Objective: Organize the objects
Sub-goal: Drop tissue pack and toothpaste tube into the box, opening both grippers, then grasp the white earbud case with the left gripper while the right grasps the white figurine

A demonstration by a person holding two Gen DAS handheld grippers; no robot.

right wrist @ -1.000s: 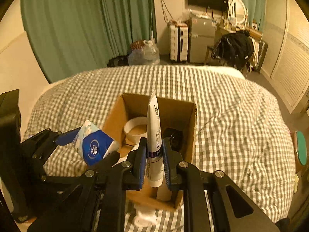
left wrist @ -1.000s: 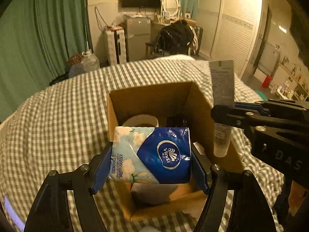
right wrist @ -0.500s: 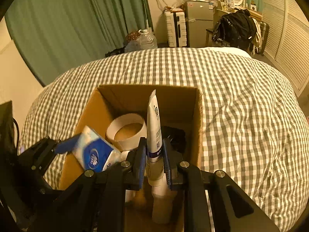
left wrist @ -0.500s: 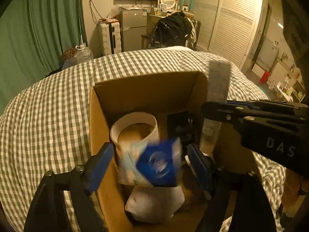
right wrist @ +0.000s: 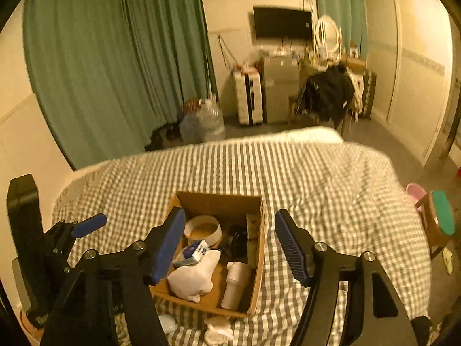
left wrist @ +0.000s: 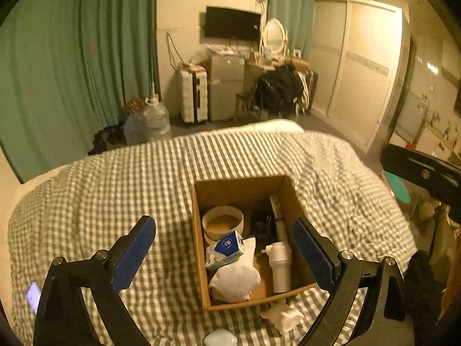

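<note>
Checked bedspread covers the bed, with the cardboard box sitting on it, already holding the tissue pack, tube and other bits. Left gripper and right gripper both hang above the box, jaws opening, nothing between them. Likely next pick: small white item on the bedspread just outside the box's near wall, below both grippers, neither clearly nearer.

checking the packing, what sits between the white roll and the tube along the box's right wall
A dark object, too dim to identify, sits between the roll and the tube in the box. Both wrist views show it.
</note>
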